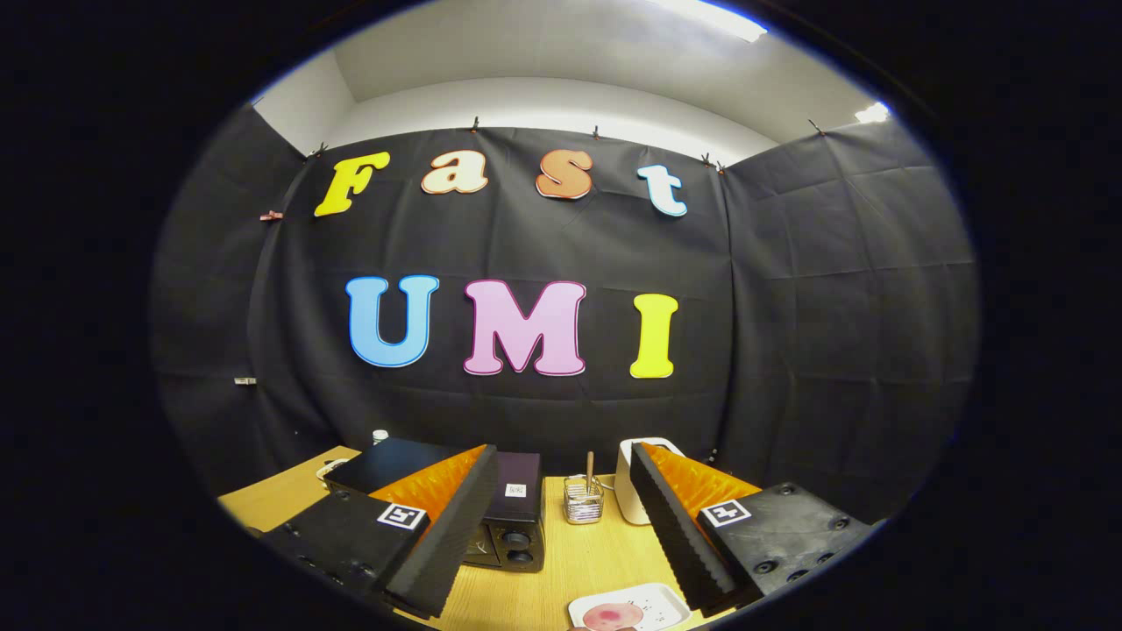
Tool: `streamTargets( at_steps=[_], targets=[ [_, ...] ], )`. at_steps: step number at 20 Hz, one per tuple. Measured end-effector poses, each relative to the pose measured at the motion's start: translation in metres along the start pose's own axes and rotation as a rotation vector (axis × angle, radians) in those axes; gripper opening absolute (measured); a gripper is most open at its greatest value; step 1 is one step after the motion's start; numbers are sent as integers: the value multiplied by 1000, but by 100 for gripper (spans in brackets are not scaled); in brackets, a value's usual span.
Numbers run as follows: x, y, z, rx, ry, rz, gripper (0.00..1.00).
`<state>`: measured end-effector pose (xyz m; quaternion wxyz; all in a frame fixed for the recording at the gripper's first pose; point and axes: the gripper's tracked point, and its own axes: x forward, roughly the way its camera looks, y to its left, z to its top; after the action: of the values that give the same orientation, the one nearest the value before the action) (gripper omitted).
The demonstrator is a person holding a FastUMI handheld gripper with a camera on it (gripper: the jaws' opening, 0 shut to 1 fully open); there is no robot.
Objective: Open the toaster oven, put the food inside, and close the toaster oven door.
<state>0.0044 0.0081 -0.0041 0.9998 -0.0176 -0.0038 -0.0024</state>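
Gripper view: toaster oven (513, 517) standing on wooden table (561, 561), dark-bodied, partly hidden behind left finger (438, 535). Two round knobs visible on front panel, one above the other, just beside left fingertip. Small label on top surface. Door state not determinable; door area covered by finger.

Food (611, 616) lying on white plate (666, 600) on the table, between the fingers and nearer the right finger (675, 526), well short of the toaster oven. Food pinkish, round, flat; only part of it in sight.

Gripper (561, 491) spread wide, holding nothing, raised above the table, both fingers pointing toward the back of the booth. Toaster oven just ahead of left finger; plate low between the fingers.

Small clear jar (583, 501) with a stick standing upright in it, beyond the gap between the fingers, just right of the toaster oven. White appliance (633, 482) just right of the jar, partly hidden behind right fingertip. Black cloth wall (833, 307) behind the table.
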Motion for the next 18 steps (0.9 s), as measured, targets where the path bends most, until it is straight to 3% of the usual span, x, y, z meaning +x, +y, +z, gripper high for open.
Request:
streamTargets(
  at_steps=[18],
  targets=[
    [29,15,-19,22,49,14,98]
  ],
)
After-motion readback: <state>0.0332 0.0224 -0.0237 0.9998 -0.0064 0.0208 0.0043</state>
